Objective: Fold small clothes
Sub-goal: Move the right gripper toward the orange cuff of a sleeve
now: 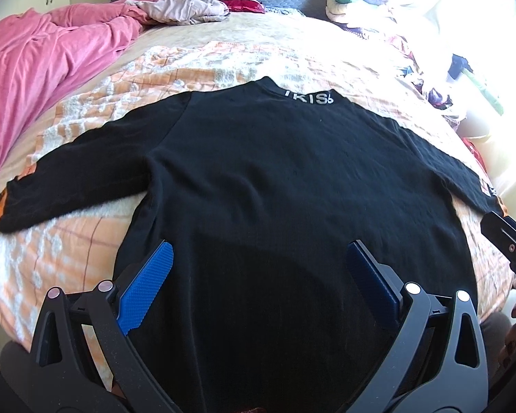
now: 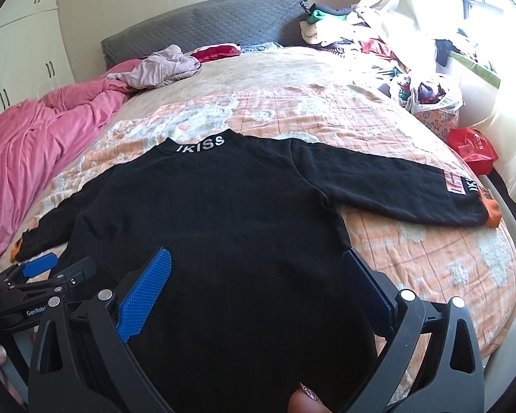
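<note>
A small black long-sleeved top [image 1: 265, 172] [image 2: 216, 206] lies flat on the bed, back up, white letters on its collar at the far end and both sleeves spread out. Its right sleeve ends in an orange cuff [image 2: 492, 215] with a pink patch. My left gripper [image 1: 258, 251] hovers open over the lower left of the body, blue pads wide apart with nothing between them. My right gripper [image 2: 258, 258] hovers open over the lower right of the body near the hem. The left gripper [image 2: 48, 265] also shows at the left edge of the right wrist view.
An orange and white checked blanket [image 2: 326, 103] covers the bed. A pink sheet [image 1: 38, 79] is bunched along the left side. Loose clothes [image 2: 158, 69] lie near the grey headboard [image 2: 203, 24]. A heap of clothes [image 2: 378, 34], bags and a red bag [image 2: 474, 151] sit at the right.
</note>
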The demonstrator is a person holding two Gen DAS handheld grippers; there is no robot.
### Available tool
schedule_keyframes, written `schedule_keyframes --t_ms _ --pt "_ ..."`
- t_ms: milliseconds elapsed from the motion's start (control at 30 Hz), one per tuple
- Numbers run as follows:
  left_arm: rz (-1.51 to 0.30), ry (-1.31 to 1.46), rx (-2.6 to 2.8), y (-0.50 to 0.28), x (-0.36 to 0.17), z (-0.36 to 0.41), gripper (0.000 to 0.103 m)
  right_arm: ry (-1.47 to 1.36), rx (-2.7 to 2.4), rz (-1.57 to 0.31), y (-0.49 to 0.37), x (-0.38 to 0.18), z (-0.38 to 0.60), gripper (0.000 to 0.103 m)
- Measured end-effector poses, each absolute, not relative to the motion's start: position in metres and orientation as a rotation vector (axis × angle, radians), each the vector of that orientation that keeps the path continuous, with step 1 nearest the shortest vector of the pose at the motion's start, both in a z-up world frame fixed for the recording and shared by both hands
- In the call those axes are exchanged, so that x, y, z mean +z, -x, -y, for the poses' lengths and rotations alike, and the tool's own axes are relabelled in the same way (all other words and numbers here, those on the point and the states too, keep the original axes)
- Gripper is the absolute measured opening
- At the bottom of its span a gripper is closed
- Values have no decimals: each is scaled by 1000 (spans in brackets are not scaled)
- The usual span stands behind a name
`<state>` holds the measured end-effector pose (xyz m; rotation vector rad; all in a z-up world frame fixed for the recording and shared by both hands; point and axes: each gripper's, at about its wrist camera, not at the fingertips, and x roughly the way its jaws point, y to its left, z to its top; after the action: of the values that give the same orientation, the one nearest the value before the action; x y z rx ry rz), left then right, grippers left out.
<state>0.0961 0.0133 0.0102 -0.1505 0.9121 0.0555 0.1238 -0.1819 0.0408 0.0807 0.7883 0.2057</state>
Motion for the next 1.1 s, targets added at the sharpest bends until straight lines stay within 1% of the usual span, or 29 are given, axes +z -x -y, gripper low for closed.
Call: schedule_keyframes --t_ms 367,667,800,1100 --pt "-895 176 84 -146 25 -22 95 -136 222 -747 -182 69 174 99" --pt "-897 180 77 -185 29 -18 95 -179 179 -710 -227 85 193 99" --pt "-898 181 68 -202 29 -13 95 -198 135 -713 -240 80 213 99" --pt "-932 172 44 -232 15 1 95 -273 -21 -745 -254 49 270 99"
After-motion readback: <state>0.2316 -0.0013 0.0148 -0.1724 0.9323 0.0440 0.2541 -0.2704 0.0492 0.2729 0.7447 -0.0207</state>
